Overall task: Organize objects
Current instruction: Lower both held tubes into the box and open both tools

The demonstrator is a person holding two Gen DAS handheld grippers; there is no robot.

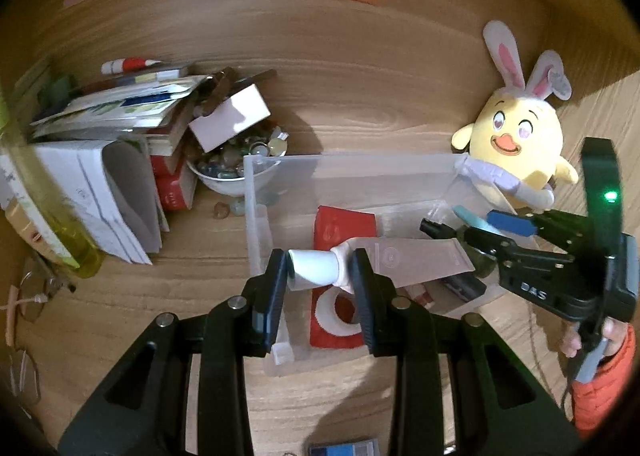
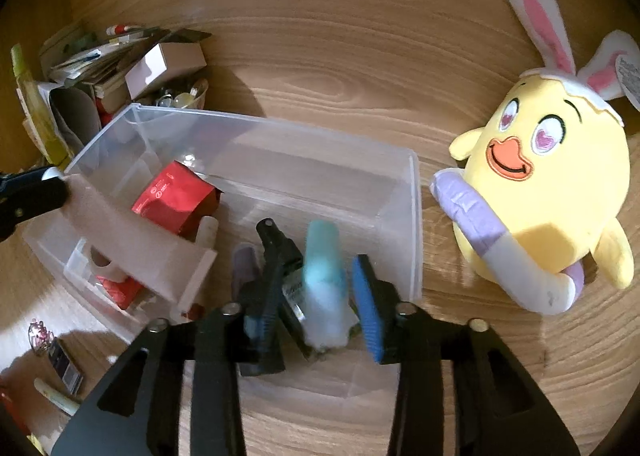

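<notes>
Tongs first: the left gripper (image 1: 320,276) is clenched on the white cap end of a pink tube (image 1: 404,260), which it holds above the clear plastic bin (image 2: 414,216), the tube's flat end reaching toward the right gripper (image 2: 316,296). That one's jaws stand apart around a blurred teal-capped tube (image 2: 324,280) over the bin's near right corner; its pads look clear of the tube. A black spray bottle (image 2: 280,252) lies beside it in the bin, a red packet (image 2: 172,196) sits toward the bin's far left, and a tape roll (image 1: 340,310) lies near its front left. On the bench, a yellow plush chick (image 2: 548,184) leans by the bin's right wall. A bowl of glass pebbles (image 1: 236,164) and stacked papers (image 1: 112,184) crowd the bench's far left corner.
</notes>
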